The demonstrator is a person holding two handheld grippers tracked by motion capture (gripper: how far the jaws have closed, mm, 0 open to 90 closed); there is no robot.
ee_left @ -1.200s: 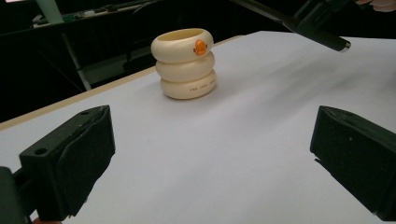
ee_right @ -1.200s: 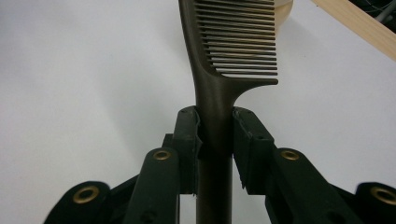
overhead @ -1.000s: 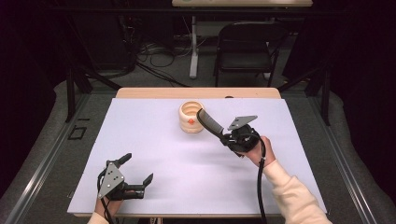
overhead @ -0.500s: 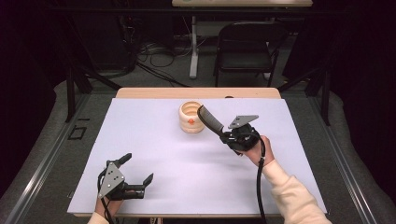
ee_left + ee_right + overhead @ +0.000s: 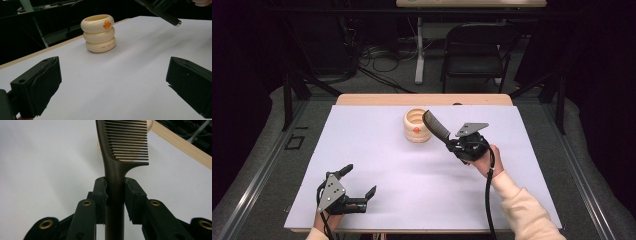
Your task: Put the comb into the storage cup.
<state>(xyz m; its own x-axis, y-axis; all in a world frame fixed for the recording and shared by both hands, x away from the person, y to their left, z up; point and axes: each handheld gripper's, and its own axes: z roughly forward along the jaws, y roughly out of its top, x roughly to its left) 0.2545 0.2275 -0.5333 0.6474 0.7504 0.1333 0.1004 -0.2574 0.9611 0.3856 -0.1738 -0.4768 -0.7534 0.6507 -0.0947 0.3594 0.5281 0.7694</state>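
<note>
A cream ribbed cup point(image 5: 416, 126) with an orange mark stands upright at the back middle of the white table; from the left gripper view the cup point(image 5: 99, 33) looks like three stacked rings. My right gripper point(image 5: 455, 145) is shut on the handle of a dark comb point(image 5: 435, 125), held above the table just right of the cup, its toothed end over the cup's rim. In the right gripper view the comb point(image 5: 117, 155) rises between the jaws of the right gripper point(image 5: 115, 195). My left gripper point(image 5: 360, 186) rests open near the front left edge, nothing between its jaws.
The white sheet point(image 5: 382, 165) covers most of the wooden table point(image 5: 362, 99). A black chair point(image 5: 477, 50) and cables point(image 5: 377, 60) lie on the floor beyond the far edge. Metal rails run along both sides.
The right gripper has lifted the comb's toothed end slightly toward the cup's rim. The left gripper has not moved.
</note>
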